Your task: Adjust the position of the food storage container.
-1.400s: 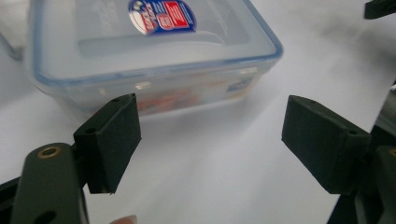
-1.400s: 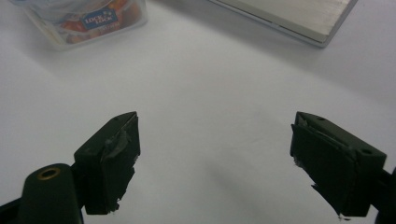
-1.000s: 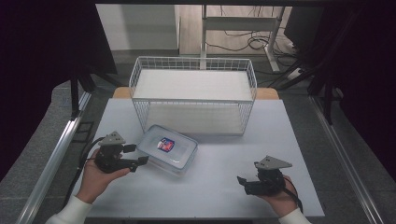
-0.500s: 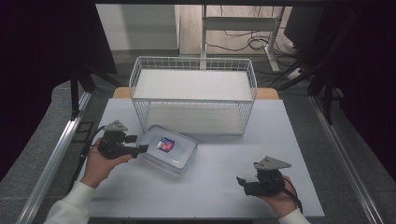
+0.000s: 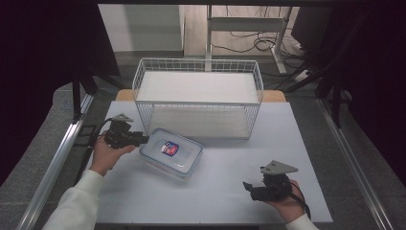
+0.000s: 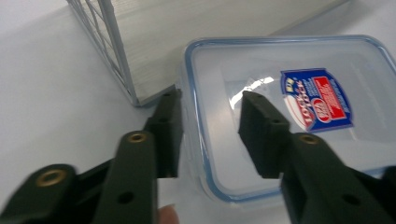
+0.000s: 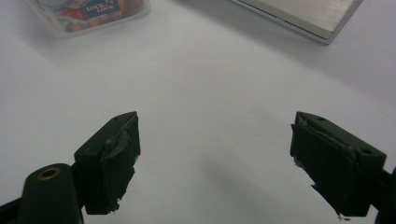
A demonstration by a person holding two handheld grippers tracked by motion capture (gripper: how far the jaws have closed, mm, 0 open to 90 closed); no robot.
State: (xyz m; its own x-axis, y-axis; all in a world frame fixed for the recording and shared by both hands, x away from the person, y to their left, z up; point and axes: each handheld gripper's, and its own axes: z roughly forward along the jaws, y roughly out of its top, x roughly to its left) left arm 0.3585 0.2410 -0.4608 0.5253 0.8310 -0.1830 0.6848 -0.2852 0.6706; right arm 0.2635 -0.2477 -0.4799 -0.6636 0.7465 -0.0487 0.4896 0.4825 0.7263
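We are working on a white tabletop point(image 5: 230, 191) with a wire basket point(image 5: 198, 98) standing at its far side. Just in front of the basket, left of middle, a clear lidded box point(image 5: 171, 152) is lying flat, its long axis running from near the basket's left corner down toward the tabletop's middle.

Our left claw point(image 5: 142, 139) is sitting right at the box's short left end, pointing along that long axis. In the left gripper view its jaws have just been closing and are now straddling the lid's blue rim point(image 6: 198, 116): one jaw outside the box wall, the other over the lid. We are judging the pads as not yet pressing; a gap is showing on both sides, so nothing is held.

Our right claw point(image 5: 250, 188) is resting well apart from the box, near the tabletop's front right, jaws standing wide over bare surface with nothing between them.

So the left hand is the nearer one, and the coming pinch is turning on the rim staying between those two jaws.
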